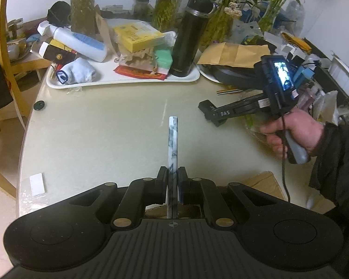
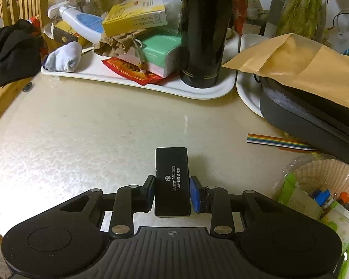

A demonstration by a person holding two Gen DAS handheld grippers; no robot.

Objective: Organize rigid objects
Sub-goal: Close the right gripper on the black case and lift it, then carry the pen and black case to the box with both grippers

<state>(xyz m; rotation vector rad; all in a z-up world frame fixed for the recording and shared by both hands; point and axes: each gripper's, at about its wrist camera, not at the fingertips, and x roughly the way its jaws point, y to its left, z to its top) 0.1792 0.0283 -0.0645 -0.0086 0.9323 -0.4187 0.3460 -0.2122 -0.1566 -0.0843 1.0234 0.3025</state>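
My left gripper (image 1: 172, 176) is shut on a thin white slab with dark marbling (image 1: 172, 144), held edge-up over the table. My right gripper (image 2: 172, 191) is shut on a small black box marked "Super NC 200" (image 2: 172, 181), held above the table. The right gripper also shows in the left wrist view (image 1: 213, 111), held by a hand, with the black box at its tip. A white tray (image 1: 118, 82) at the back holds a tall black flask (image 1: 190, 39), a yellow box (image 1: 137, 36), a green-and-white box (image 2: 158, 51), a white bottle (image 1: 79, 43) and a rolled white sock (image 1: 78, 72).
A second white tray (image 2: 246, 93) on the right carries a dark case (image 2: 309, 114) under a brown envelope (image 2: 297, 62). A rainbow ribbon cable (image 2: 274, 140) lies beside it. A bag of snacks (image 2: 321, 190) sits front right. Vases with plants (image 1: 83, 4) stand behind. A wooden chair (image 1: 2, 46) is left.
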